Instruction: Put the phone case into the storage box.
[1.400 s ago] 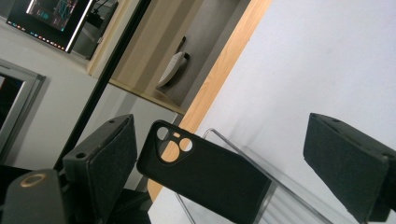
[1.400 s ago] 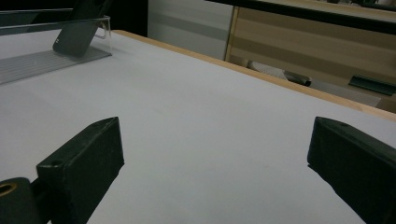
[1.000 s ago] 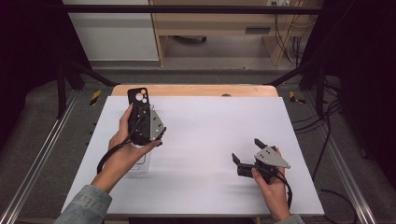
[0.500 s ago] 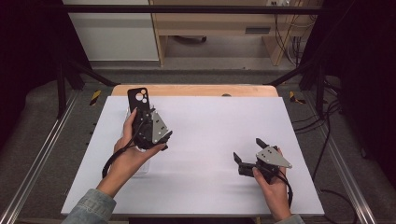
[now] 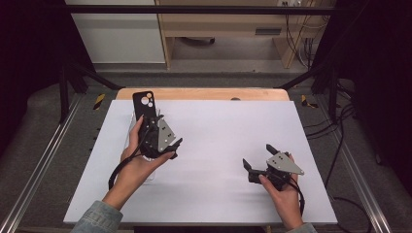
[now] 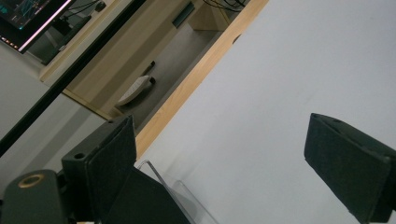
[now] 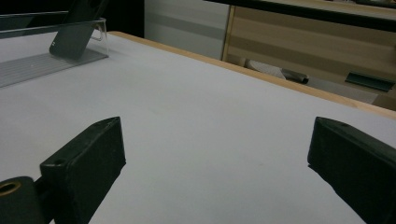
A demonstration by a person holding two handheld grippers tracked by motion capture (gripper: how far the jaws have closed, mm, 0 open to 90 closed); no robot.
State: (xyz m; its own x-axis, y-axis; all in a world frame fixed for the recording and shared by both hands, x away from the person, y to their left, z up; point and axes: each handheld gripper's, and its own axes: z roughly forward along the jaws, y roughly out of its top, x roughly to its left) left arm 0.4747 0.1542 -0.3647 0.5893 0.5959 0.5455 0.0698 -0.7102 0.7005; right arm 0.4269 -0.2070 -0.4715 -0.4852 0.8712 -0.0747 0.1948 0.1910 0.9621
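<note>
The black phone (image 5: pixel 144 103) is leaning upright in the clear acrylic stand (image 5: pixel 132 127) at the upper left of the high view, its camera cluster facing up and out, so the placing looks done. The left gripper (image 5: pixel 171 146) is hovering just beside and below that stand, jaws spread wide and holding nothing; in the left gripper view a dark slab and the stand's clear edge (image 6: pixel 159 178) are showing low between them. What seems left is clearing the hand away. The stand is holding the phone alone. The right gripper (image 5: pixel 256 156) is resting on the white counter (image 5: pixel 228 126) at the lower right, well apart, jaws likewise released and empty.
</note>
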